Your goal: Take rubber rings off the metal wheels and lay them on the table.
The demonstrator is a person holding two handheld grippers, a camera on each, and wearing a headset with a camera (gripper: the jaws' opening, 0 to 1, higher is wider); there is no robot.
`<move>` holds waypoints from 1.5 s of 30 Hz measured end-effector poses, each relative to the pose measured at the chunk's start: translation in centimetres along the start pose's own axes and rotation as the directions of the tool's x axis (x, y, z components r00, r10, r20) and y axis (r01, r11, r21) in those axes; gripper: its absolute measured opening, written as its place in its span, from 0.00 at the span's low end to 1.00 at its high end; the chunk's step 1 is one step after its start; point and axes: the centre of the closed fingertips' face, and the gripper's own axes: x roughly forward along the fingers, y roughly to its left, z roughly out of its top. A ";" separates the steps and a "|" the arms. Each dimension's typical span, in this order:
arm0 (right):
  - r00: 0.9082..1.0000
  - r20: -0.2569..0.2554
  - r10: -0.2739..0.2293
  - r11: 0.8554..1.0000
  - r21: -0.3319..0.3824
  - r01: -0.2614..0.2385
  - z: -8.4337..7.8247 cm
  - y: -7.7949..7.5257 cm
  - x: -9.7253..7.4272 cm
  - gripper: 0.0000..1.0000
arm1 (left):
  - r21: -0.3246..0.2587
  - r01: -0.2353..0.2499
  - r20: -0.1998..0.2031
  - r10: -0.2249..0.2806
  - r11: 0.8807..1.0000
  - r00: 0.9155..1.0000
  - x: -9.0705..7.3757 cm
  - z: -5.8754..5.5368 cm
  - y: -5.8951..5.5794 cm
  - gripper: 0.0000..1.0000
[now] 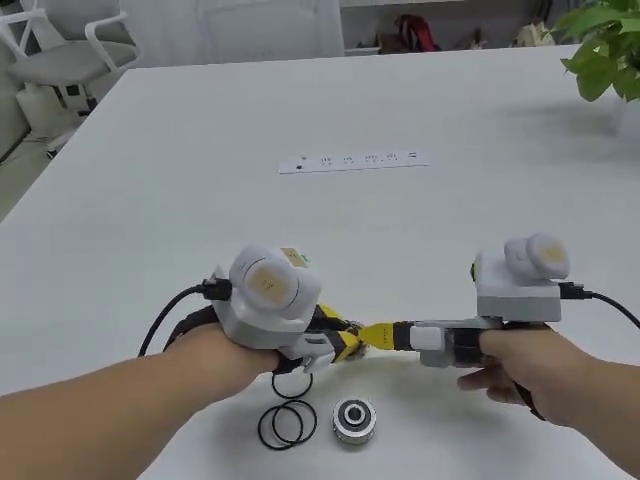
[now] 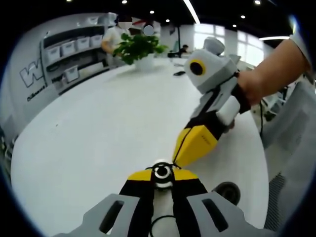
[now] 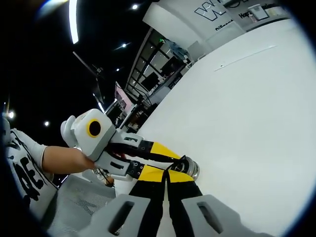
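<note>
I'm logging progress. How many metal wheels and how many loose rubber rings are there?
Wheels: 2, one lying loose, one in the left gripper jaws
Loose rings: 3
Total: 5

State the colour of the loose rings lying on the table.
Black; the rubber rings show best in the head view.

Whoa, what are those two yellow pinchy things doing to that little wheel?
A person works two hand-held grippers over a white table. The left gripper is shut on a small metal wheel. The right gripper meets it tip to tip and seems to pinch a thin rubber ring on that wheel, as if to peel it off. A few loose rings and a second wheel lie on the table.
</note>
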 end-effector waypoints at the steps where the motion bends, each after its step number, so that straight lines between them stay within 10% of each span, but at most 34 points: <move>1: 1.000 0.000 -0.001 1.000 0.000 0.001 0.0 0.0 0.0 0.00 | -0.001 0.000 0.000 0.000 1.000 1.000 0.0 0.0 0.0 0.12; 17: 0.998 0.023 -0.058 0.998 0.003 0.058 0.5 -1.2 0.1 0.00 | 0.040 0.031 0.020 -0.032 0.999 0.999 -0.6 0.4 -0.2 0.16; 45: 0.999 0.034 -0.022 1.000 -0.005 0.022 1.3 0.9 0.0 0.00 | 0.028 0.072 0.142 -0.075 0.997 0.987 -7.8 0.7 -0.5 0.56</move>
